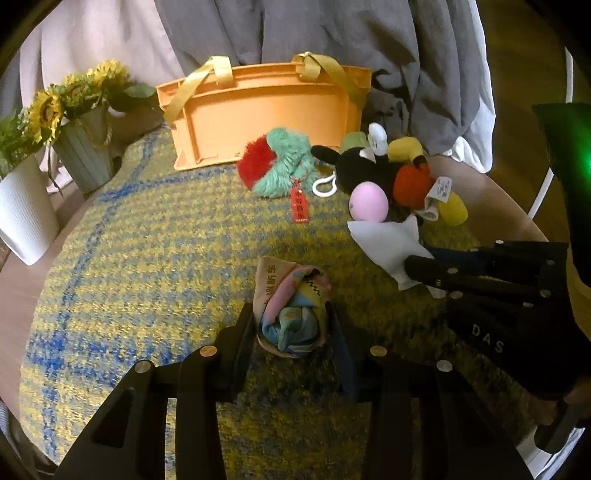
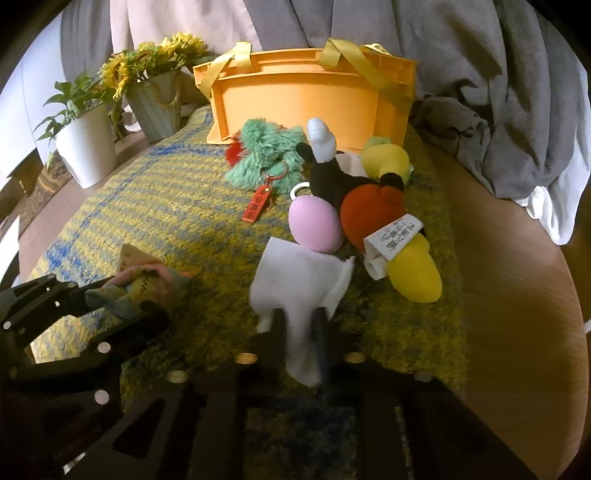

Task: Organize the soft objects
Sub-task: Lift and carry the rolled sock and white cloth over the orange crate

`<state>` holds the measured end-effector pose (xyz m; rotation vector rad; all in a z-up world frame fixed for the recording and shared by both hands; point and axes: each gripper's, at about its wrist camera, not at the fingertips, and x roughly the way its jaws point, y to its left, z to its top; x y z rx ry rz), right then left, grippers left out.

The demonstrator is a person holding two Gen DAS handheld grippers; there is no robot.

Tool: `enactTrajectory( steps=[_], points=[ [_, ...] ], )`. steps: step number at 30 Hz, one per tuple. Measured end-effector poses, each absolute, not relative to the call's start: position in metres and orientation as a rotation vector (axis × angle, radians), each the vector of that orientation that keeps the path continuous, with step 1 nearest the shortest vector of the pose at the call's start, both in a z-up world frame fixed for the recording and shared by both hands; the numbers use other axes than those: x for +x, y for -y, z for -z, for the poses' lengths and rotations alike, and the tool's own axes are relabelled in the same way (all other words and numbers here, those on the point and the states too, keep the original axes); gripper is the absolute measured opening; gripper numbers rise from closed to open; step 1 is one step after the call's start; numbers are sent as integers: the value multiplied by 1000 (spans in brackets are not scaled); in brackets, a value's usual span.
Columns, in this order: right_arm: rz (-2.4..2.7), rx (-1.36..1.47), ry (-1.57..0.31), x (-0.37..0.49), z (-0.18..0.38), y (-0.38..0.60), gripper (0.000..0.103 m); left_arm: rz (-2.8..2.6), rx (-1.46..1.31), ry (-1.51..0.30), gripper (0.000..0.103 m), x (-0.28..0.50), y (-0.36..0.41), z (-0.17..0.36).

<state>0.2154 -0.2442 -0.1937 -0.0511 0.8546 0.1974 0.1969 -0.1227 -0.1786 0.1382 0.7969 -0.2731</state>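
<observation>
Both 2 tongs pinching — left gripper [image 1: 291,321] on scarf bundle [image 1: 290,310], right gripper [image 2: 299,332] on white cloth [image 2: 299,280]; lift slow, keep grip tight — then to orange bin [image 1: 266,110].

Sunflowers [image 1: 55,99] in grey pot; leafy plant [image 2: 70,99] in white pot; grey drapes [image 1: 332,33] behind.

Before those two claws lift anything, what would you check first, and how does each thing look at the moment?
1. Left gripper closed on the cloth bundle: ok, fingers press both sides.
2. Right gripper closed on the white cloth: ok, pinched at its lower end.
3. White cloth clear of the pink ball: cannot tell, their edges meet.
4. Orange bin ready for dropping in: cannot tell, its opening is not visible.
5. Grippers apart from each other: ok.
</observation>
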Motion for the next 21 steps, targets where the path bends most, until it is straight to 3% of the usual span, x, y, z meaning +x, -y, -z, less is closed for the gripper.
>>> enactTrajectory(
  steps=[21],
  points=[
    [-197,20,-747,196,132,244,9,246,63,-665,39,195,112,113]
  ],
)
